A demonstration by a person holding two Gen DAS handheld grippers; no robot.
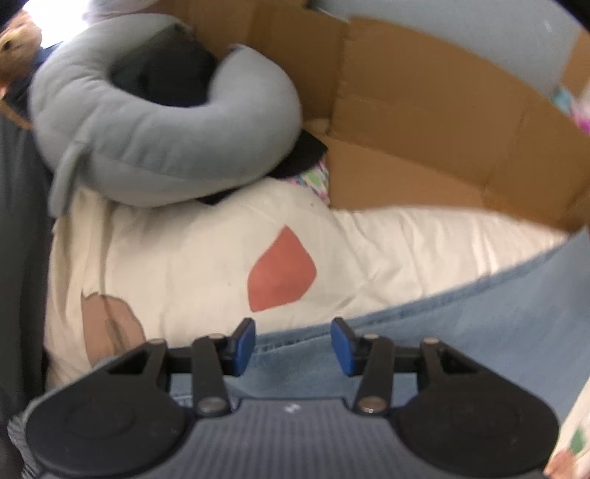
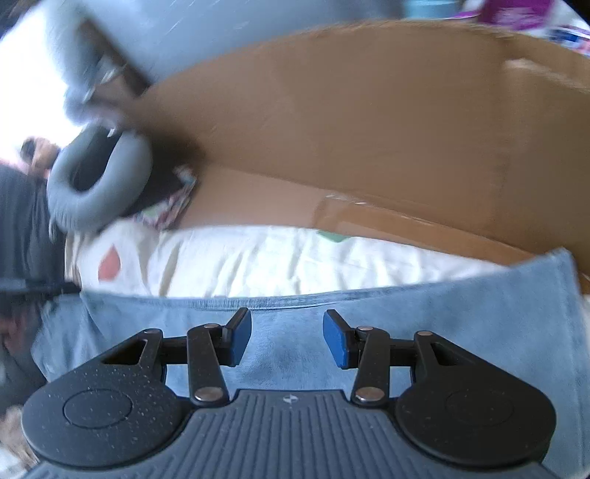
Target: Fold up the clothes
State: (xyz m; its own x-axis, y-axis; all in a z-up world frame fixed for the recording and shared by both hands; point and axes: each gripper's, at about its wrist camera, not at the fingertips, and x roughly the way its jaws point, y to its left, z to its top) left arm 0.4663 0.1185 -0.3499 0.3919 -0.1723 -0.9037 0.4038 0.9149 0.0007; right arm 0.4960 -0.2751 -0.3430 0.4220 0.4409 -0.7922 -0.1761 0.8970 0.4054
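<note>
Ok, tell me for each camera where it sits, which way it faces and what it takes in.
Left wrist: on the left gripper, facing down along its open blue fingers at the light blue jeans, white bedding, grey neck pillow and cardboard box.
Right wrist: on the right gripper, jaws open, facing down over the jeans toward the box.
Shared: jeans, bedding, pillow, box; neither gripper holds anything.

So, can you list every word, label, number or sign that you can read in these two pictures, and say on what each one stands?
No readable words or numbers.
Left gripper: a small white mark on its grey body, too blurred to read.
Right gripper: a small white emblem on its body, no letters.
Purple packaging at the top edge: print too blurred to read.
Cardboard box, jeans, bedsheet: no text, only coloured shapes on the sheet.
</note>
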